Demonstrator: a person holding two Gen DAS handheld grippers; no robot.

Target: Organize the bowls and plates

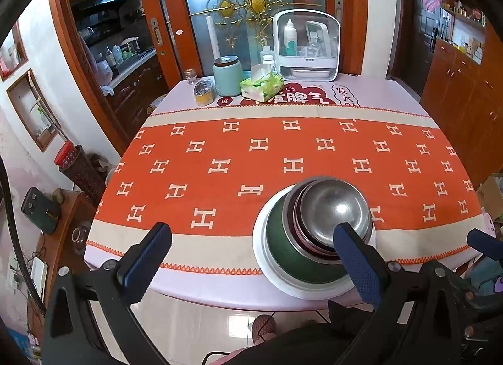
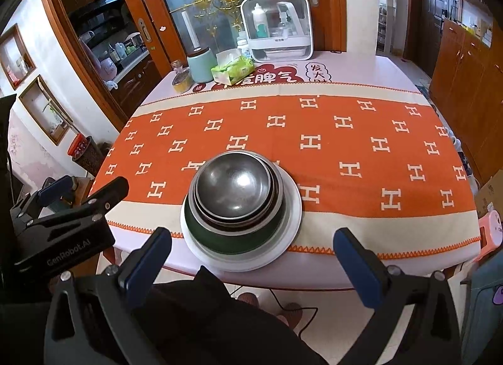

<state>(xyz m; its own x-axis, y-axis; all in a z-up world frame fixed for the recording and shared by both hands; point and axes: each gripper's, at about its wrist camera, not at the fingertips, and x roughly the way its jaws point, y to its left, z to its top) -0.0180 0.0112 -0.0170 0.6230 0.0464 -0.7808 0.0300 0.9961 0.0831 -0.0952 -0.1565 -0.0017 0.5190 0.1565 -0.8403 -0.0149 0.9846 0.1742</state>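
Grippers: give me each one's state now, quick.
Left gripper: open, holding nothing; its right finger overlaps the stacked bowls in view only.
Right gripper: open, holding nothing, short of the white plate.

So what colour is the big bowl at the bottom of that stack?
Dark green outside, the bottom bowl sits on a white plate; clearest in the right wrist view.

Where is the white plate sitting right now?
The white plate lies at the table's near edge under the nested bowls, between the right gripper's fingers in its view and at lower right in the left wrist view.
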